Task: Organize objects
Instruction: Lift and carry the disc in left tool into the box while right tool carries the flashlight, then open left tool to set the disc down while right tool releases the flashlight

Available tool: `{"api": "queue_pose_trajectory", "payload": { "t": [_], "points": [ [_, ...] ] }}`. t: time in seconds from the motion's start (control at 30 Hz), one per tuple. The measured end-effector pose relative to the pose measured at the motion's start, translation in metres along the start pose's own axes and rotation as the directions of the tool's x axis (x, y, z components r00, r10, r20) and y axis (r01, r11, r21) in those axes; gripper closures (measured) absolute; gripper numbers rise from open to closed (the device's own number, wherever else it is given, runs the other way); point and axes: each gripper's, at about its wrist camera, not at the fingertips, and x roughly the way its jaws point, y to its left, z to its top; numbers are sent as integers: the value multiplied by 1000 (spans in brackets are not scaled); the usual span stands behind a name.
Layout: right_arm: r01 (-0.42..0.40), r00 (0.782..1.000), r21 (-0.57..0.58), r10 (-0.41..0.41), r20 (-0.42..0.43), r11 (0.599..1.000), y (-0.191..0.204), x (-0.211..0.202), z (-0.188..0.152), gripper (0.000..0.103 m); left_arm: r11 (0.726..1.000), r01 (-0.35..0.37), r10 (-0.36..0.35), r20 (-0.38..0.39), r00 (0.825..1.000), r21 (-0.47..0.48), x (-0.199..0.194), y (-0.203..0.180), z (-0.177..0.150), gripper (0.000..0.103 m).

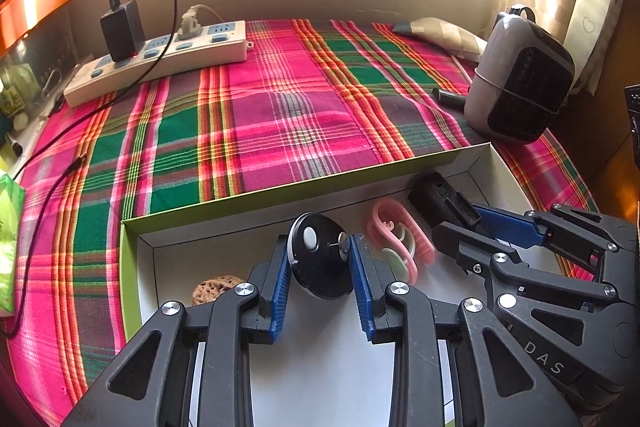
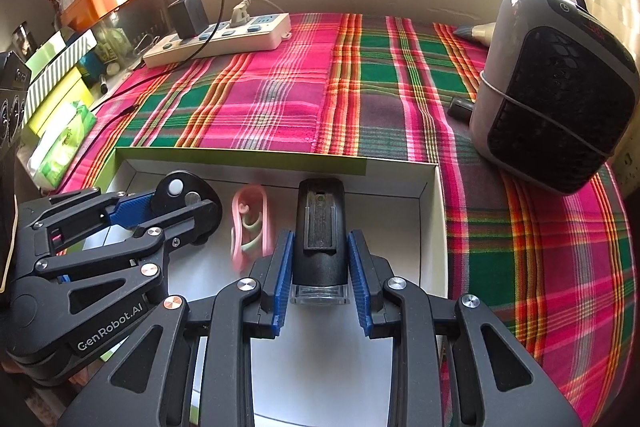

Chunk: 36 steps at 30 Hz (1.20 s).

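Note:
A white box with a green rim lies on the plaid cloth. My left gripper is shut on a black round disc with a white button, held inside the box. My right gripper is shut on a black bike light with a clear lens, also inside the box. Pink and pale green clips lie on the box floor between the two. A walnut sits in the box at the left.
A white power strip with a black charger and cable lies at the back left. A grey and black heater stands at the right. A small black cylinder lies beside it. Green packets and boxes line the left edge.

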Motion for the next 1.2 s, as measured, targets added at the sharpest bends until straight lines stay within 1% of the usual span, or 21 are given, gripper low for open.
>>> {"api": "queue_pose_trajectory", "payload": {
  "t": [0.2,0.27,0.57,0.63,0.7,1.07,1.2],
  "points": [
    [8,1000,3,-8,-6,1000,0,1,0,74,1000,3,-3,-2,1000,-4,1,2,0,75],
    [9,1000,3,-9,-6,1000,1,1,0,74,1000,2,-2,-6,1000,-6,2,2,0,72],
    [18,1000,8,-18,2,1000,1,0,0,74,1000,-2,2,-4,1000,-8,0,2,-1,71],
    [18,1000,10,-18,0,1000,1,0,0,73,1000,-4,4,-6,1000,-7,0,2,-1,70],
    [19,1000,13,-19,1,1000,1,0,0,66,1000,-3,3,-7,1000,-4,0,2,-2,69],
    [21,999,16,-21,25,1000,5,-11,-4,66,1000,-12,13,14,1000,-14,-17,1,-10,68],
    [22,999,17,-22,33,1000,8,-17,-6,66,999,-49,49,31,998,-1,-25,-1,-15,68]
  ]
}}
